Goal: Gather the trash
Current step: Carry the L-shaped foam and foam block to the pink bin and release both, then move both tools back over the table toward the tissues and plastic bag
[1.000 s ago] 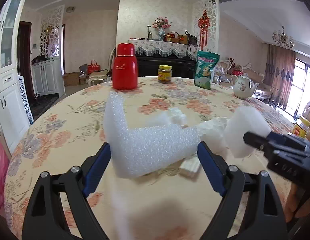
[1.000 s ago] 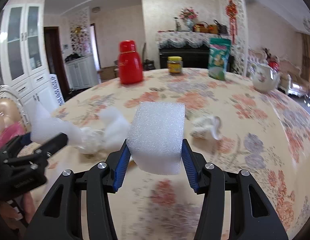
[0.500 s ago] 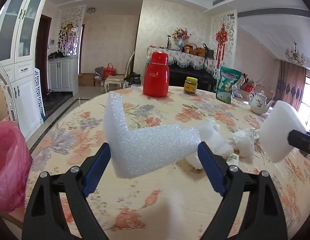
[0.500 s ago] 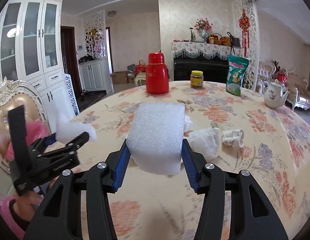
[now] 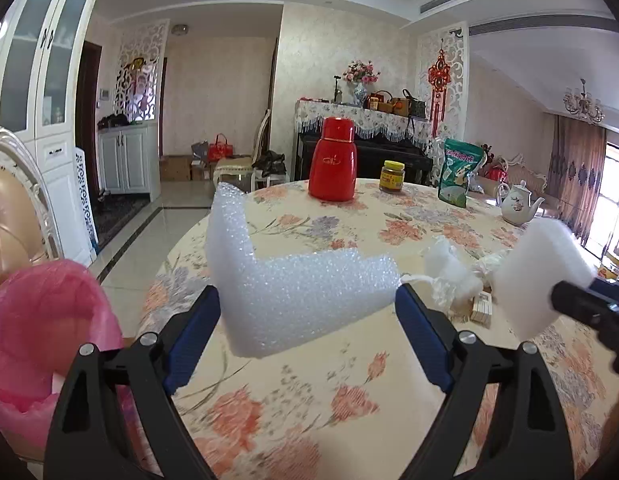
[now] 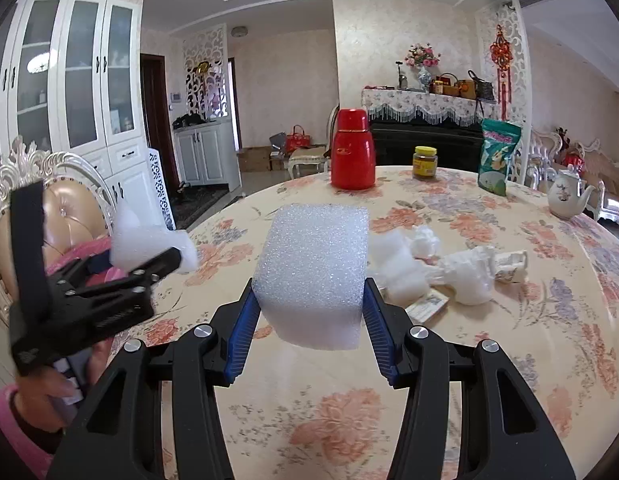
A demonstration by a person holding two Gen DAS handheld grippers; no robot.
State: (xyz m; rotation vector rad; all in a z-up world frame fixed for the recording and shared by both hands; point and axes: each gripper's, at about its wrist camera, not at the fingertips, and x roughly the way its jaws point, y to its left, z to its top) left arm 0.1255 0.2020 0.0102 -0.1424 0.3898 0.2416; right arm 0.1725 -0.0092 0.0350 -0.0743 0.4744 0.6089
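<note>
My left tongs [image 5: 307, 308] stand spread wide, blue pads pressed on both ends of an L-shaped foam piece [image 5: 293, 284], angled a little downward. My right tongs [image 6: 309, 312] are half closed, clamping a foam block [image 6: 313, 268] between their pads. My left hand [image 6: 49, 392] grips the handle.

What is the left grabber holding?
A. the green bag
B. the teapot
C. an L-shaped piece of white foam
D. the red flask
C: the left gripper has its blue fingers pressed on both ends of the L-shaped white foam, lifted above the table.
</note>
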